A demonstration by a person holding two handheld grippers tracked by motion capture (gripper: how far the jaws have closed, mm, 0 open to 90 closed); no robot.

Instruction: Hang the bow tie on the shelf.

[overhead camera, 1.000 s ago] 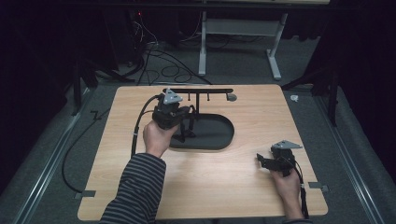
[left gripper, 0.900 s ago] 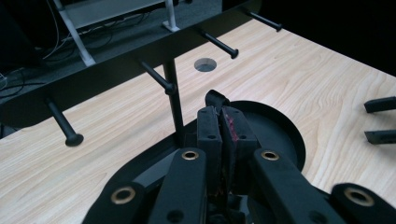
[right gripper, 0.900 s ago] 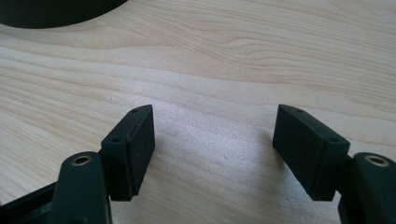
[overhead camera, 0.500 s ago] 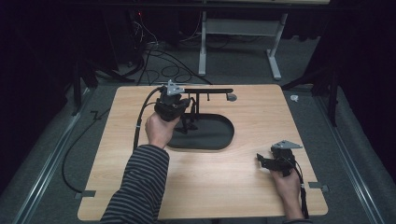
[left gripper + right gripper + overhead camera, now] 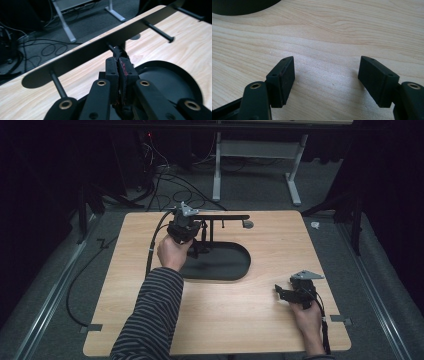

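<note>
Right gripper (image 5: 281, 292), held in the person's right hand (image 5: 306, 317) near the table's front right corner: jaws spread wide with only bare wood between them, resting low over the light wooden tabletop (image 5: 240, 320); cable trails back along the wrist. In the right gripper view the rounded edge of the black base plate (image 5: 242, 6) lies well ahead at upper left. Left forearm in a striped sleeve (image 5: 150, 320) reaches from the front edge toward the table's middle. Black oval base plate (image 5: 225, 262) lies flat at mid-table, carrying an upright post. Left gripper (image 5: 119, 65), in the left hand (image 5: 172, 252) just behind the plate's left end: jaws pressed together on a thin dark upright part of the stand; what exactly is pinched cannot be told. Horizontal black bar (image 5: 100, 51) with several projecting pegs (image 5: 158, 31) crosses just beyond the jaw tips. Beyond the table: grey floor, loose black cables (image 5: 165, 180), and white desk legs (image 5: 295, 170).
</note>
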